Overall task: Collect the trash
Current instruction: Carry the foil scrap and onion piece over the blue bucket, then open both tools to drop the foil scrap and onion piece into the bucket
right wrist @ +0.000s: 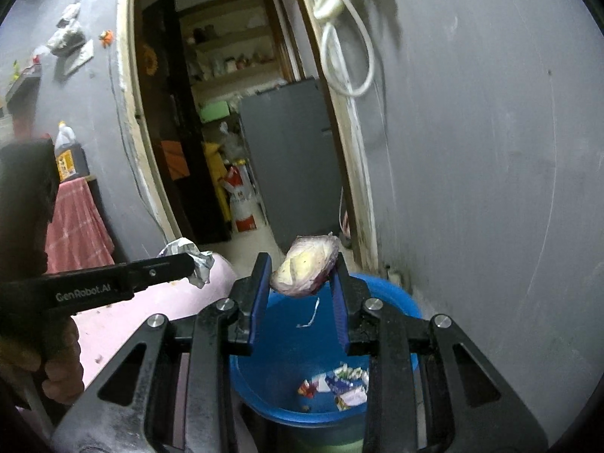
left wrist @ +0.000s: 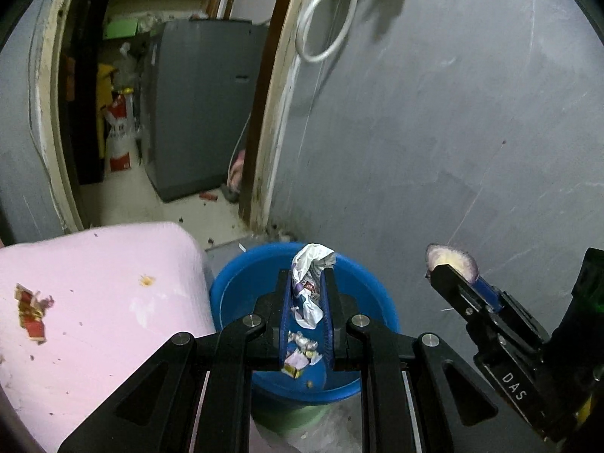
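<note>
Grey plastered wall [left wrist: 434, 113] is filling the right half of both wrist views, with a doorway at ten o'clock opening onto a back room where a grey appliance [left wrist: 200, 105] is standing on pale floor beside a red-and-white sack [left wrist: 120, 132]. White coiled cable [left wrist: 328, 19] is hanging on the wall at twelve o'clock. Pink cloth-covered surface [left wrist: 102, 302] is lying at eight o'clock in the left wrist view, carrying a torn red wrapper [left wrist: 32, 309] and scattered crumbs. Just beside its right edge a blue bin [left wrist: 234, 283] is standing against the wall, holding torn wrappers [right wrist: 339, 385] and paper scraps at its bottom. The left gripper [left wrist: 307, 294] is clenching a crumpled paper wrapper [left wrist: 311, 275] between its blue pads, hanging directly above the bin's opening. The right gripper [right wrist: 300, 290] is grasping an onion piece [right wrist: 305, 268], purple-skinned with a pale cut face, also above the bin, nearer the wall-side rim. In the right wrist view a hand [right wrist: 56, 362] is showing at eight o'clock under the left gripper's body, and a dark bottle [right wrist: 70, 154] and red checked cloth [right wrist: 75, 226] are sitting at nine o'clock.
</note>
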A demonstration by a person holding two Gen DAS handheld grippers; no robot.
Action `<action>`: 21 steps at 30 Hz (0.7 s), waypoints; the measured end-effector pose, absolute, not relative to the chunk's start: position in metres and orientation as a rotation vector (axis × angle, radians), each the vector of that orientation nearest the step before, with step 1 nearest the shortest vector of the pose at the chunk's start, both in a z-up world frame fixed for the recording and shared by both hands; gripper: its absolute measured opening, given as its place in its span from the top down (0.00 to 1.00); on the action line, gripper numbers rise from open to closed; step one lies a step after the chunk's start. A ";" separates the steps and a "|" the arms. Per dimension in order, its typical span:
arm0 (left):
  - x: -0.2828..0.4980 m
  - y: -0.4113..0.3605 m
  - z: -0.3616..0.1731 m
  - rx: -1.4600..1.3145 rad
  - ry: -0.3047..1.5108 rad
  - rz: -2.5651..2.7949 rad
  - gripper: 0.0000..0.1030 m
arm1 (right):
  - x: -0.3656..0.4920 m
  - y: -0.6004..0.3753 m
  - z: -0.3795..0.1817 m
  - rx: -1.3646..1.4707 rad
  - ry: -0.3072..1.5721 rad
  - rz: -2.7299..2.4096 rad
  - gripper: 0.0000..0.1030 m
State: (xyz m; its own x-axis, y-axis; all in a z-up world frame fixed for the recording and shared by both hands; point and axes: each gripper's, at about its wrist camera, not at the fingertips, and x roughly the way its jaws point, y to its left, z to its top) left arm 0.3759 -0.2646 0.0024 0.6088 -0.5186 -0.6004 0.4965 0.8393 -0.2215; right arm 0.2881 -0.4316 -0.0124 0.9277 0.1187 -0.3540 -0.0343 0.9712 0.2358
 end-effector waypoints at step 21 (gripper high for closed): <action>0.398 -0.275 -0.044 -0.063 0.832 -0.523 0.60 | 0.322 -0.455 -0.068 0.333 0.544 0.086 0.57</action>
